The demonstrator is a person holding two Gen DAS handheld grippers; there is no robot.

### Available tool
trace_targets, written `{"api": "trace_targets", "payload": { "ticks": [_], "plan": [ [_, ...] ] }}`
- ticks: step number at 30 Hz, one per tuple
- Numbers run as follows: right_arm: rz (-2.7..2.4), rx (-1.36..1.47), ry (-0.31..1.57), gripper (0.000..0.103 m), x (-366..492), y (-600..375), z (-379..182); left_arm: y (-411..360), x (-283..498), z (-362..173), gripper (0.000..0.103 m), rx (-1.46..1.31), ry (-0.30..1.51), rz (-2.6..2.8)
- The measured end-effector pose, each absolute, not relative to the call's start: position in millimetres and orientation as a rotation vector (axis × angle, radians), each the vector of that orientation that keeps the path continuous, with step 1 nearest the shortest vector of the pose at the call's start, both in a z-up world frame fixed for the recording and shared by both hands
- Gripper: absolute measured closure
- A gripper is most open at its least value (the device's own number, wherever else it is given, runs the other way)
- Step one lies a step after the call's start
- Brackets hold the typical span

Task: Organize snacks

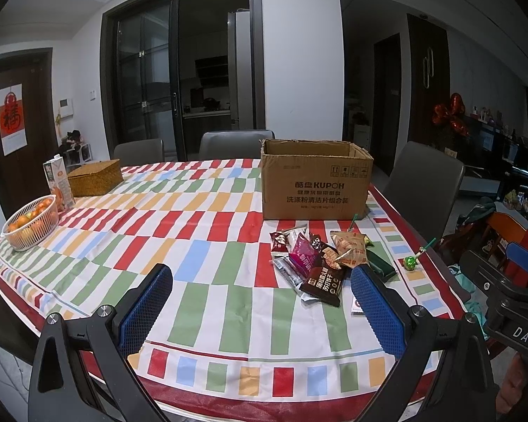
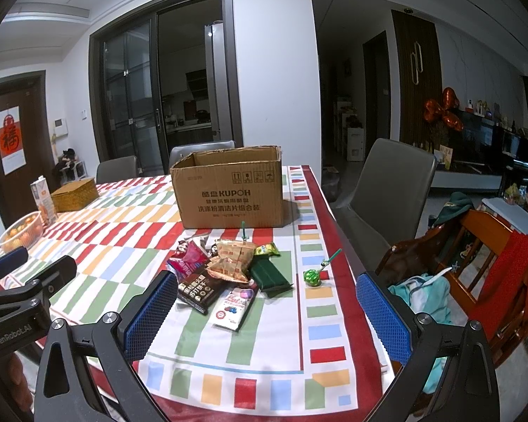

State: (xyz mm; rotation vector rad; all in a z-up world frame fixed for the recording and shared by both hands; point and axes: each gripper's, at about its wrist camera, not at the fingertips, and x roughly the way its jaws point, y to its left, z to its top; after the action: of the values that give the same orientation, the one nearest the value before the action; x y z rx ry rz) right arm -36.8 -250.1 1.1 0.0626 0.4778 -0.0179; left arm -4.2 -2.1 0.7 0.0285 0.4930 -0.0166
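Left gripper (image 1: 260, 302): blue-padded fingers spread wide, nothing between them, hovering above the near edge of the worktop (image 1: 200, 246) with its striped, colour-blocked cloth.
Left view, snacks: heap of small foil and plastic snack packets (image 1: 316, 263) just in front of the brown cardboard box (image 1: 316, 183), which stands with its top open.
Left view, writing: box reads "KUPOH" above Chinese lines.
Right gripper (image 2: 267, 302): fingers likewise parted and empty, aimed at the heap.
Right view, snacks: white-and-pink flat pouch (image 2: 234, 306) nearest; green-wrapped lollipop (image 2: 312, 277) lies apart to the right.
Right view, writing: pouch lettering is blurred.
Handling: packets look light, crinkly and slippery; pinching a flat sealed edge seems safest, gently, since biscuits inside may crush.
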Motion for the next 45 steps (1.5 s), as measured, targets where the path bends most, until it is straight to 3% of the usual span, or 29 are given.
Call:
{"api": "trace_targets", "payload": {
  "ticks": [45],
  "plan": [
    [-0.017, 0.062, 0.482, 0.000, -34.5, -247.2, -3.2, -2.1, -4.6, 3.6, 0.000, 0.031, 0.494, -0.024]
  ]
}}
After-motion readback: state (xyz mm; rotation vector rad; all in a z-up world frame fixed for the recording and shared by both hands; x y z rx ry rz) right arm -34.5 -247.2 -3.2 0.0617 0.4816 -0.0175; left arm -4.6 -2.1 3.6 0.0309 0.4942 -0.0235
